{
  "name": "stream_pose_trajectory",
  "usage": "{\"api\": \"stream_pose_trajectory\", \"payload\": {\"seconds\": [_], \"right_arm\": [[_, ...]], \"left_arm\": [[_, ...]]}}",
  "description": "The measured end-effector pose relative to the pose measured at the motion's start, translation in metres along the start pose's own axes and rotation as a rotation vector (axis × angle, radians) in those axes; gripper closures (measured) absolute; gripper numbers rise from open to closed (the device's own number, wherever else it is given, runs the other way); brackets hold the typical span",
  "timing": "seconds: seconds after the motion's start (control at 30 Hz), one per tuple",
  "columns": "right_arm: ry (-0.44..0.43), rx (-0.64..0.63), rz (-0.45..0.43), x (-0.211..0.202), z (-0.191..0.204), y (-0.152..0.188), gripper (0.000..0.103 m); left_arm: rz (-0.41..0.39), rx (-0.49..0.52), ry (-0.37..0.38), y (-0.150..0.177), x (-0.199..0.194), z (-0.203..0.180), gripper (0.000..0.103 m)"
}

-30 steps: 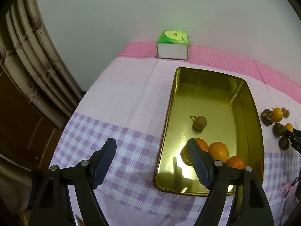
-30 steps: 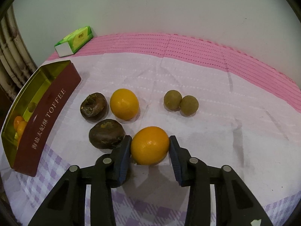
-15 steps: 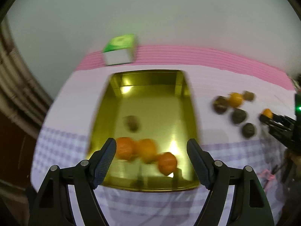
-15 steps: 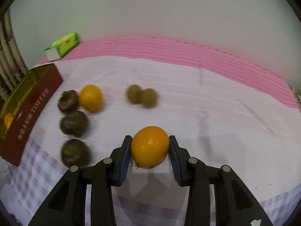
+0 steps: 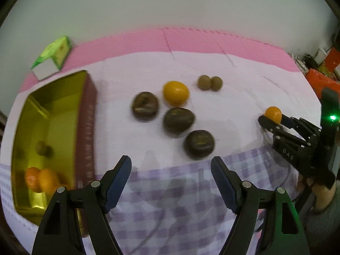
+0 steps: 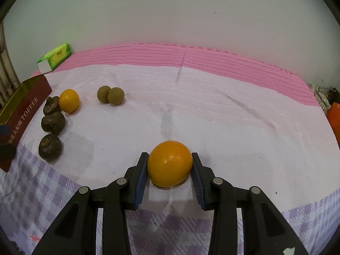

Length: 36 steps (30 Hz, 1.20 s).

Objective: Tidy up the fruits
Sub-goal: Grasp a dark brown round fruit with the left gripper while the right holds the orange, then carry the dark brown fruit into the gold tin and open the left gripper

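My right gripper (image 6: 169,171) holds an orange (image 6: 170,166) between its two blue pads, which press on the widest part of the fruit, left and right. The orange seems to touch the cloth or hang just above it; I cannot tell which. I judge it is light and firm, with a smooth, slightly slippery peel, and round, so it can roll out if the grip goes off the middle. A gentle squeeze at the equator is enough; too much would bruise it.

My left gripper (image 5: 171,180) is wide apart and empty, above the checked part of the tablecloth (image 6: 212,110). In front of it lie three dark brown fruits (image 5: 179,119), a second orange (image 5: 176,92) and two small tan fruits (image 5: 210,82) touching each other. The brown ones look wrinkled and perhaps soft.

The gold tin (image 5: 51,114) stands at the left edge of the table, with some oranges and one small fruit already inside. The cloth is soft and has folds, so fruit rolls little on it. A green tissue box (image 6: 54,57) is at the back near the grey wall.
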State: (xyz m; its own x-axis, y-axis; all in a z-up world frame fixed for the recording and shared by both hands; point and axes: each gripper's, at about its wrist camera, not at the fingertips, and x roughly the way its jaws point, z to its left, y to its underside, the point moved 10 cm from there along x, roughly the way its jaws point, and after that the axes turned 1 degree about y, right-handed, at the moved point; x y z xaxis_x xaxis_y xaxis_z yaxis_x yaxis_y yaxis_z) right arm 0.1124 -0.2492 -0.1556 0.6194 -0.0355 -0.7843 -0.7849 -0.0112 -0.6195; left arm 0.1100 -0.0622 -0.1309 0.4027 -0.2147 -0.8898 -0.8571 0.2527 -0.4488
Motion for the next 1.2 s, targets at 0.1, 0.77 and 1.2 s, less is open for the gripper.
{"api": "stream_pose_trajectory", "payload": {"seconds": [0.1, 0.77, 1.2], "right_arm": [[-0.005, 0.010, -0.001, 0.000, -0.001, 0.000, 0.067], [-0.027, 0.032, -0.004, -0.008, -0.008, 0.005, 0.067], [-0.015, 0.023, -0.002, -0.007, -0.007, 0.004, 0.067]], "left_arm": [[0.013, -0.008, 0.007, -0.004, 0.013, -0.009, 0.026], [0.062, -0.045, 0.018, -0.011, 0.048, -0.024, 0.062], [0.024, -0.055, 0.002, 0.002, 0.015, -0.001, 0.062]]}}
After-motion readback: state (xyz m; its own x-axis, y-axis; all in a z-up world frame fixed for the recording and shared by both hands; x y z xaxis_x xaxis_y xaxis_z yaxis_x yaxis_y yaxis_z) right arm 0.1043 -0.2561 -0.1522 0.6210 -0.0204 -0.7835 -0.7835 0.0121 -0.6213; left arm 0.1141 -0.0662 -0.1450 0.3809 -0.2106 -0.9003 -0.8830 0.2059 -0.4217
